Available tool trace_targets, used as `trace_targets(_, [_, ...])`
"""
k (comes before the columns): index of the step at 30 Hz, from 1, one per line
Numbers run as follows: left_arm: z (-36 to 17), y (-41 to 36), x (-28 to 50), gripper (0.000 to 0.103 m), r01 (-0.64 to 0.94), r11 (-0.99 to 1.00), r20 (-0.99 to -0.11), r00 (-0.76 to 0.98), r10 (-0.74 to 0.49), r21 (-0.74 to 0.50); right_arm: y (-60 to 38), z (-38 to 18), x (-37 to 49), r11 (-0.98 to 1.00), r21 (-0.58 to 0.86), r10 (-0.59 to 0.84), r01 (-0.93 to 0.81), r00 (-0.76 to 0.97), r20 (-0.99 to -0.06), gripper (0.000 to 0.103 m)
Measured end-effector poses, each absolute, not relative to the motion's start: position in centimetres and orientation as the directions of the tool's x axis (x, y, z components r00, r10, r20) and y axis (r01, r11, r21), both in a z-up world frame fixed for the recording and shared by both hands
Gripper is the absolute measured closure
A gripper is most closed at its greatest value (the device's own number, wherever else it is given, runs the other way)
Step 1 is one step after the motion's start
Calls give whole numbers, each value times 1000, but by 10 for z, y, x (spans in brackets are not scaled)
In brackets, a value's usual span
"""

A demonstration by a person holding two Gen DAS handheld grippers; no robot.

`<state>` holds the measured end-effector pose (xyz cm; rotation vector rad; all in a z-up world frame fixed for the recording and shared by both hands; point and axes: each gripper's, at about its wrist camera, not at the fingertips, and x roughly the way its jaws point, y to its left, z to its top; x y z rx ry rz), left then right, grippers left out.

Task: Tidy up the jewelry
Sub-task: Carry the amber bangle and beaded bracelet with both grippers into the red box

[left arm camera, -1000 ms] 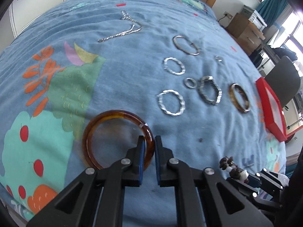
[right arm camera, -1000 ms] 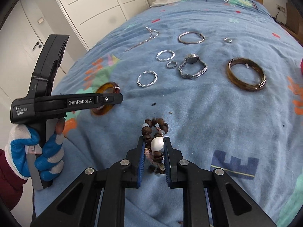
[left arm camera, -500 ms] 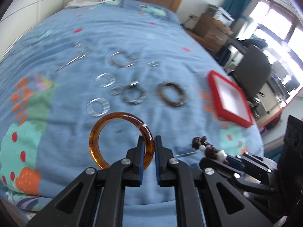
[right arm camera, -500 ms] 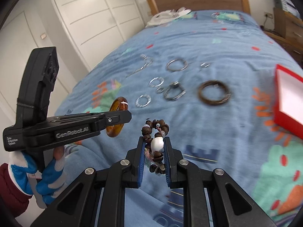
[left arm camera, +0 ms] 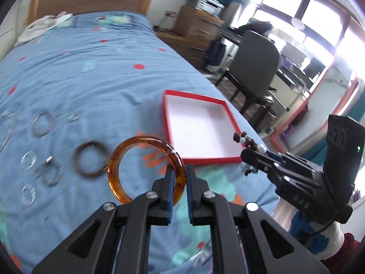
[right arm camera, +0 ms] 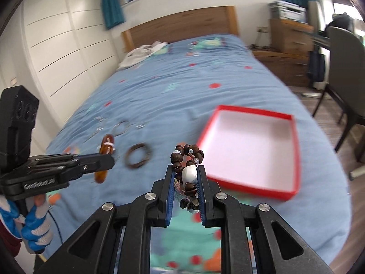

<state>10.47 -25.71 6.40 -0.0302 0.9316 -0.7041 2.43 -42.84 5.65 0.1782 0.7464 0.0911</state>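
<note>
Above the bed (right arm camera: 228, 96), my left claw (left arm camera: 178, 178) grips the amber bangle (left arm camera: 146, 171), right claw (right arm camera: 186, 182) the beaded bracelet (right arm camera: 188, 159); I'd release both low inside the red box (right arm camera: 294, 150).

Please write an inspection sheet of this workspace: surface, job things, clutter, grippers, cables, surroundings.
Surface: blue patterned bedspread.
Job's things: empty red box; dark brown bangle; blurred silver rings on the cover.
Clutter: white cloth near the headboard.
Grippers: left gripper shut on amber bangle; right gripper shut on bead bracelet.
Cables: nothing seen.
Surroundings: grey chair, wooden drawers, white wardrobe.
</note>
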Motion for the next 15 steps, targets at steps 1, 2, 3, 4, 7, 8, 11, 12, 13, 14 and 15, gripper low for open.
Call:
trace_targets(1, [62, -270, 110, 94, 552, 772, -727, 382, -570, -316, -440, 54, 29, 981, 192, 130, 1, 731, -669, 85])
trace_targets(2, [60, -282, 116, 94, 560, 764, -730, 369, -575, -320, -449, 51, 33, 981, 192, 120, 15, 731, -672, 85])
trace_targets(3, [57, -293, 121, 94, 566, 759, -733, 358, -579, -322, -457, 48, 38, 981, 192, 110, 29, 730, -675, 85])
trace_targets(4, [54, -306, 127, 94, 574, 753, -736, 348, -580, -322, -468, 44, 41, 980, 193, 100, 45, 728, -678, 85])
trace_targets(7, [41, -335, 145, 94, 585, 741, -746, 320, -584, -330, -492, 28, 58, 978, 190, 76, 80, 717, -693, 85])
trace_targets(8, [36, -346, 152, 94, 588, 737, -749, 308, -586, -335, -497, 22, 63, 978, 190, 70, 91, 712, -699, 85])
trace_targets(11, [21, -371, 165, 94, 598, 728, -759, 286, -584, -335, -514, 4, 79, 975, 189, 53, 120, 696, -716, 85])
trace_targets(12, [15, -379, 168, 94, 600, 726, -764, 277, -582, -336, -520, -1, 82, 974, 189, 49, 127, 691, -721, 85])
trace_targets(13, [8, -387, 171, 94, 599, 724, -769, 264, -583, -343, -526, -8, 86, 973, 185, 44, 135, 685, -728, 85])
trace_targets(14, [0, -393, 173, 94, 598, 722, -774, 251, -581, -348, -529, -11, 89, 974, 179, 38, 139, 680, -732, 85])
trace_targets(15, [-6, -399, 175, 94, 597, 723, -780, 244, -576, -347, -531, -15, 92, 976, 168, 29, 141, 674, -738, 85])
